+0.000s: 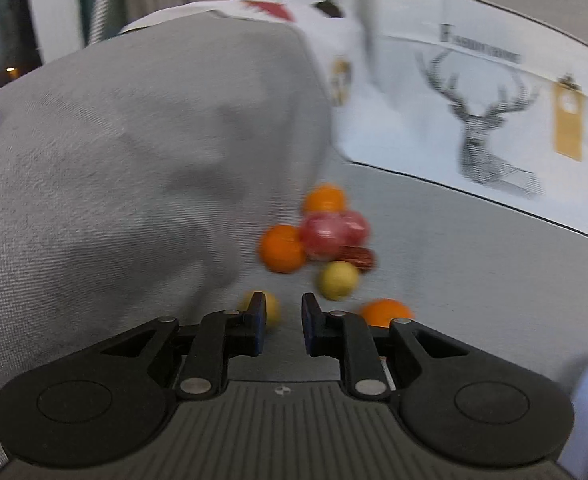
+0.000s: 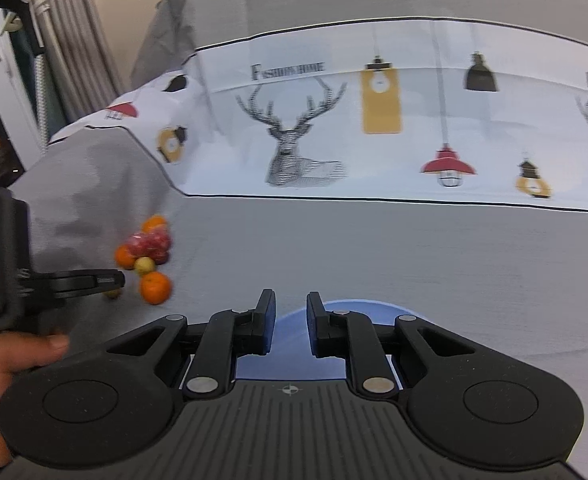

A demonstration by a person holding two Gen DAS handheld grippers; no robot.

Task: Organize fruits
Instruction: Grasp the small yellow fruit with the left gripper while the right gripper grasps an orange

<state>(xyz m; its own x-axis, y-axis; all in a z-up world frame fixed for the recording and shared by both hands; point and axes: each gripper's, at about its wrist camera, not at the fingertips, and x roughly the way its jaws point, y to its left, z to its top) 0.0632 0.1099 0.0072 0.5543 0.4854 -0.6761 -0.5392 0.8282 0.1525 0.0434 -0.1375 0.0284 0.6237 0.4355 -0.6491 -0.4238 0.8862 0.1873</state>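
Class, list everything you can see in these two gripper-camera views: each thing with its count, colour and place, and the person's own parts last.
Oranges: three, orange, around the fruit pile by the armrest.
Yellow fruits: two, yellow, nearest the left gripper.
Red fruits: a netted cluster, red, pile centre; count unclear.
Plate: one, light blue, under the right gripper.
Sofa: one, grey.
Printed cover: one, white with deer and lamps, over the sofa back.
Left gripper: black, open, before the pile.
Right gripper: black, open.
Hand: holds the left gripper.

surface: grey sofa seat [image 2: 373, 264]
on it: heap of fruit [image 1: 321, 244], pale blue dish [image 2: 290, 356], deer-print cloth [image 2: 373, 128]
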